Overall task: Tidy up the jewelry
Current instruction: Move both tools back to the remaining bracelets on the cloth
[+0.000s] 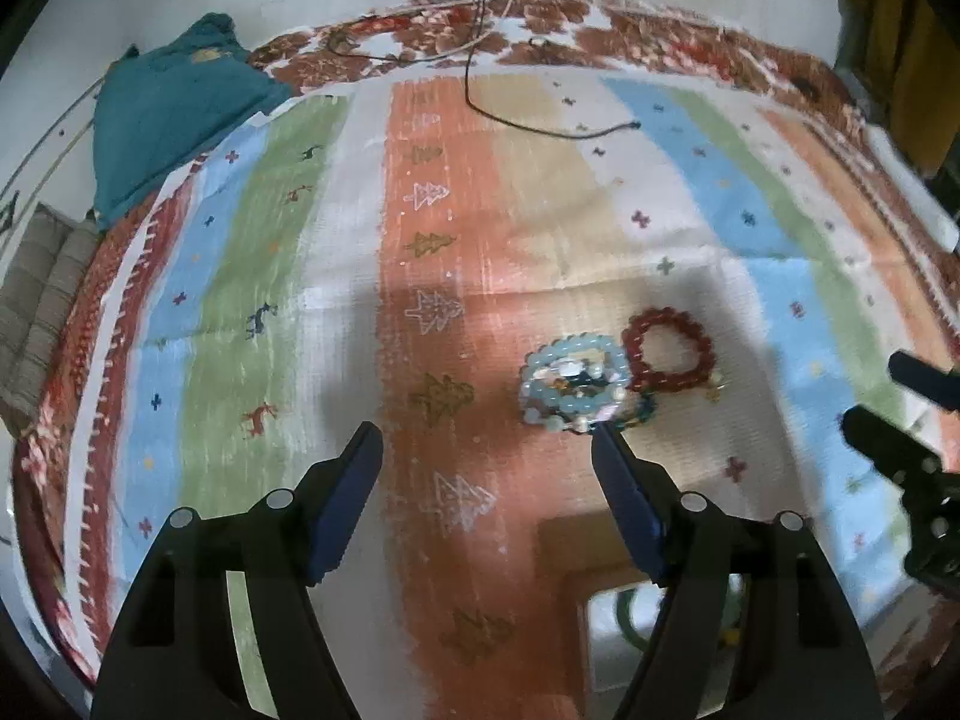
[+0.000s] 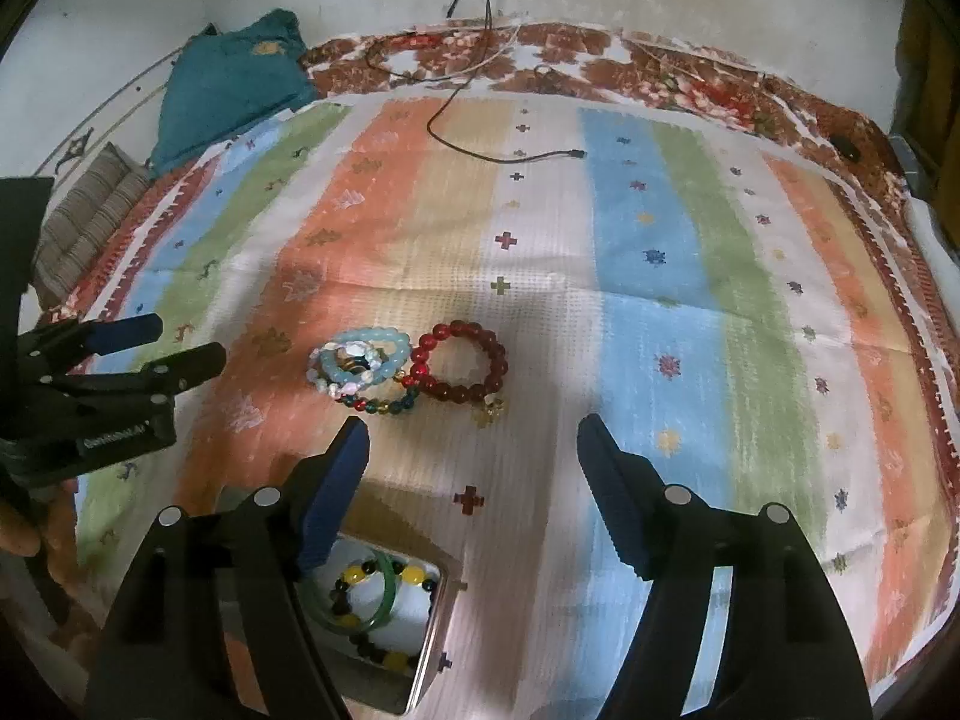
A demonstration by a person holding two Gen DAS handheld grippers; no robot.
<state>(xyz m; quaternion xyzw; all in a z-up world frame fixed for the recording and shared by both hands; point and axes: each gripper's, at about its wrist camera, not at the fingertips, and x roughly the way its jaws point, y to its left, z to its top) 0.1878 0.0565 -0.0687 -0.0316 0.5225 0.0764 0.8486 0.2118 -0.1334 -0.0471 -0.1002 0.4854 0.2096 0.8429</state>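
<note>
Both jaws stand wide and hold nothing: left gripper, right gripper. Below them lies a striped cloth. A box near the right gripper holds bracelets. The red bracelet touches the pale blue bracelet mid-cloth.

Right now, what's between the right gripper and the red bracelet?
Nothing: only bare striped cloth lies between the open right gripper and the red bracelet, as the right wrist view shows.
</note>
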